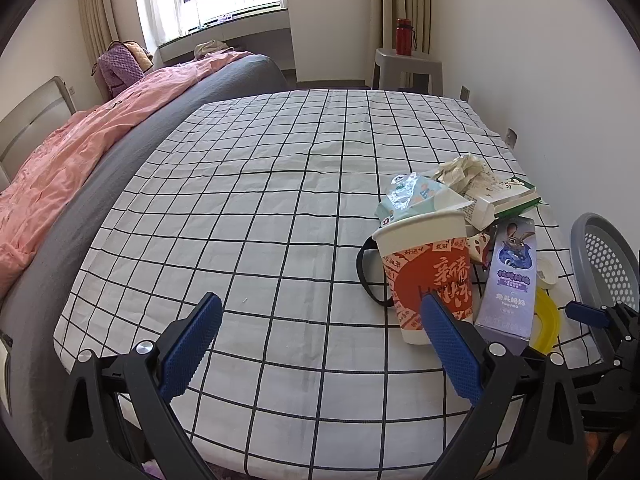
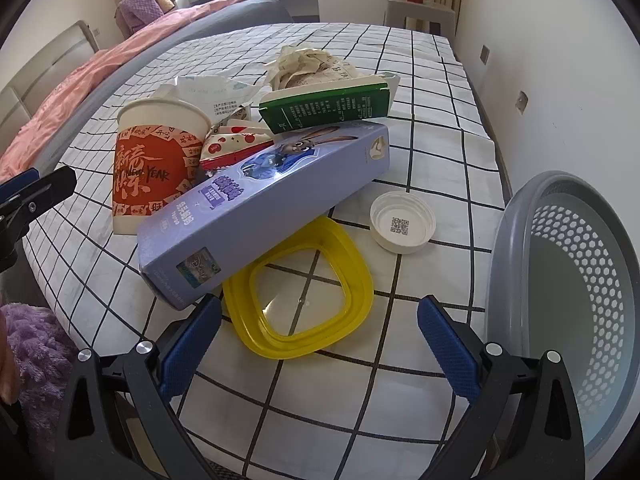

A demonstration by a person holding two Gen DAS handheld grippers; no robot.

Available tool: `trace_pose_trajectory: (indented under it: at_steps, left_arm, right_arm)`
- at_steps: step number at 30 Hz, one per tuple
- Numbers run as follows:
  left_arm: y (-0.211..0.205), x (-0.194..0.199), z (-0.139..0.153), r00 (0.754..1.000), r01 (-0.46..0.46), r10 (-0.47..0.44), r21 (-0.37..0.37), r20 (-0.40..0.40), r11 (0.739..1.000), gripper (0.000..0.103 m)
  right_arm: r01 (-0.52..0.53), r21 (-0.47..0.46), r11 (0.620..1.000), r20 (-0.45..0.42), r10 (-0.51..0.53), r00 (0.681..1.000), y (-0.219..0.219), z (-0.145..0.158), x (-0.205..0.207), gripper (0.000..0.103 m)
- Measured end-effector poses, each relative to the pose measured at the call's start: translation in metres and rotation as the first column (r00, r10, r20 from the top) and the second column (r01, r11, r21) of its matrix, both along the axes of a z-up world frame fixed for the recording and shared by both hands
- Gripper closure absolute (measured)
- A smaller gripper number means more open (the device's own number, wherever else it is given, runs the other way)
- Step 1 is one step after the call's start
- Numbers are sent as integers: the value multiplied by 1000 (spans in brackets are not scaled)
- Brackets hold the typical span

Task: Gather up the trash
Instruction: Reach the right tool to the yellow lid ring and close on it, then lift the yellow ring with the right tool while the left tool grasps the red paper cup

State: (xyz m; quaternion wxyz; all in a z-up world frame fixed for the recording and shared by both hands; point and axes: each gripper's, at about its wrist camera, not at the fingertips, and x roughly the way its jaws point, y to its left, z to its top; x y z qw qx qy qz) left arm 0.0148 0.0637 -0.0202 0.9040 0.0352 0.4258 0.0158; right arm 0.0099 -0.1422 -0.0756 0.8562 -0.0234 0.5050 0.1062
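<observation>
A trash pile lies on the checked tablecloth: a red and white paper cup, a purple carton, a green carton, crumpled paper, a yellow lid and a white cap. My left gripper is open and empty, left of the cup. My right gripper is open and empty, just over the yellow lid. A grey perforated basket stands at the right.
A bed with a pink quilt lies left of the table. A grey stool with a red bottle stands at the far wall. The wall runs close along the table's right side.
</observation>
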Motion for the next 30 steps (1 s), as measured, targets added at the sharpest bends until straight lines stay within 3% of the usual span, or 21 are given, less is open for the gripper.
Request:
trace_pose_trajectory:
  at_steps: [5,12,30]
  left_arm:
    - [-2,1,-1,1000,5,-5,-7,-8,1000,8]
    - [-3,1,-3,1000,8,-9,-15,-13,1000,8]
    - [-17,3,-6,998,45,-48,-74,-37,996,8]
  right_arm:
    - [-18,-16,1000,9,18,1000,7,-4,4,9]
    - [-44,-32,999,15,44,999,14,-5,4,30]
    - [74,61,995,30,-76,997,-18,17,-42,31]
